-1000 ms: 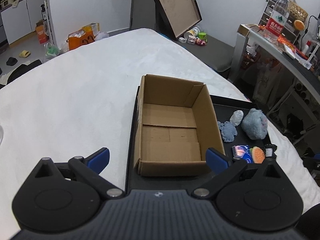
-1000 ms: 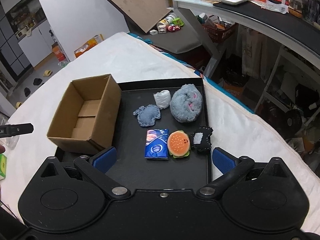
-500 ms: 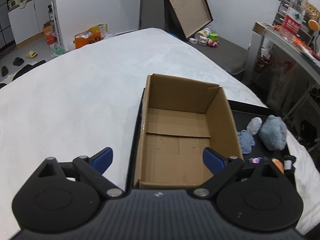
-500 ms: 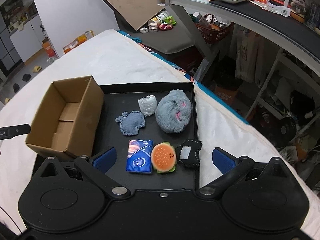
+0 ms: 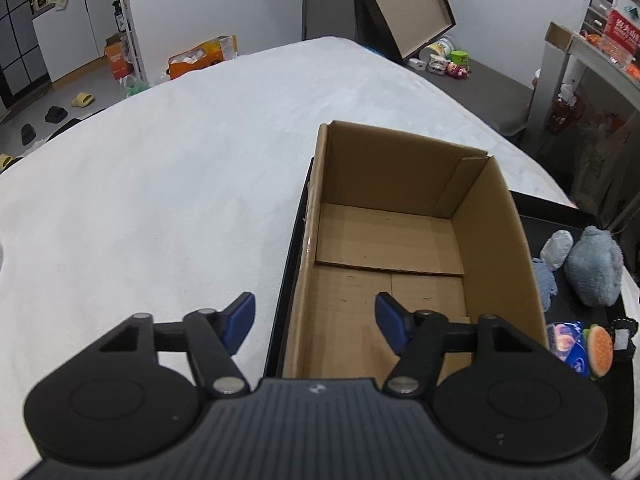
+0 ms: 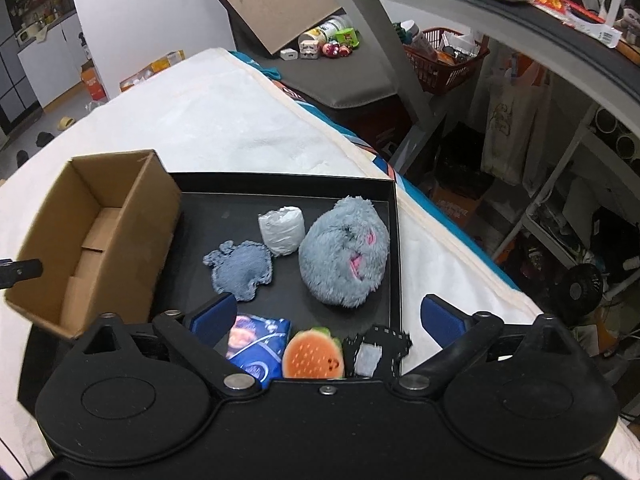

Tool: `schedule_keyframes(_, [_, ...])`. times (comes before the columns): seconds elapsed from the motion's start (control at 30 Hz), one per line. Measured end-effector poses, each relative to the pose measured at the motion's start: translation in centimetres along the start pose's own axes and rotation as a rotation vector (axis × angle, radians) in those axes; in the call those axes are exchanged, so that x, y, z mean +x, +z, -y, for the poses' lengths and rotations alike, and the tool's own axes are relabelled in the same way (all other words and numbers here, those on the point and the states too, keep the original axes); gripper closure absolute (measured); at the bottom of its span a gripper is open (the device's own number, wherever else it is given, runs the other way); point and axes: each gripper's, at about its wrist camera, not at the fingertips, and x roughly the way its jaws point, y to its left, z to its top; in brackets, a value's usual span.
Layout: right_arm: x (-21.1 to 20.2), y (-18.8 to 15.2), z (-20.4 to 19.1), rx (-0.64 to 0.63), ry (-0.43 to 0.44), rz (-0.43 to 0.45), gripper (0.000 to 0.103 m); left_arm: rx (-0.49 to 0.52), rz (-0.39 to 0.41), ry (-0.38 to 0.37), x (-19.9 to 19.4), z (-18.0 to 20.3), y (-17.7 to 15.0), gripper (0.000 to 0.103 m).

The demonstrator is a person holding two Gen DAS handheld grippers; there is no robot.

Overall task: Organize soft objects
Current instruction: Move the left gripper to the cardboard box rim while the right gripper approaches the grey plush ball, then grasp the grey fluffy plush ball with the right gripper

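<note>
An empty cardboard box [image 5: 392,240] stands on the left part of a black tray [image 6: 280,178]. My left gripper [image 5: 316,318] is closing, and the box's left wall stands between its jaws, untouched by the pads. On the tray lie a grey fluffy plush [image 6: 344,256], a white roll [image 6: 282,230], a denim-blue cloth piece [image 6: 240,268], a blue tissue pack [image 6: 258,344], a burger plush [image 6: 314,356] and a small black-and-white pouch [image 6: 376,350]. My right gripper [image 6: 326,316] hovers wide over the tray's near end, closing slightly, with the grey plush just ahead and nothing gripped.
The tray rests on a white padded surface [image 5: 180,184] whose right edge [image 6: 440,240] drops to a cluttered floor. A desk [image 6: 520,12] with shelves stands to the right. A brown board [image 5: 400,0] leans at the back.
My left gripper has sunk toward the box's left wall and its jaws have narrowed. My right gripper has moved down and closer over the soft items.
</note>
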Motion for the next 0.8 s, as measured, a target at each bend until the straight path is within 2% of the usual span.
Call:
schedule_keyframes(0.07, [0.9, 0.2, 0.1, -0.004, 0.000, -0.003, 0.007, 0.001, -0.007, 0.007, 0.6, 0.1, 0.1, 0.055])
schedule_keyframes(0.1, [1.4, 0.3, 0.1, -0.006, 0.000, -0.006, 0.007, 0.001, -0.009, 0.009, 0.9, 0.2, 0.1, 0.058])
schedule_keyframes(0.17, [2.2, 0.5, 0.3, -0.010, 0.004, -0.011, 0.011, 0.000, -0.012, 0.016, 1.3, 0.2, 0.3, 0.072])
schedule_keyframes(0.27, [3.5, 0.7, 0.6, -0.016, 0.005, -0.022, 0.015, 0.015, -0.017, 0.039, 1.9, 0.4, 0.6, 0.085])
schedule_keyframes(0.33, [4.2, 0.9, 0.8, -0.017, 0.005, -0.025, 0.019, 0.017, -0.026, 0.040, 2.2, 0.4, 0.8, 0.089])
schedule_keyframes(0.47, [5.4, 1.1, 0.8, -0.038, -0.001, -0.033, 0.019, 0.039, -0.030, 0.071, 2.5, 0.7, 1.1, 0.092])
schedule_keyframes(0.8, [7.5, 1.5, 0.5, -0.051, -0.003, -0.052, 0.019, 0.030, -0.047, 0.061, 2.7, 0.3, 1.5, 0.094])
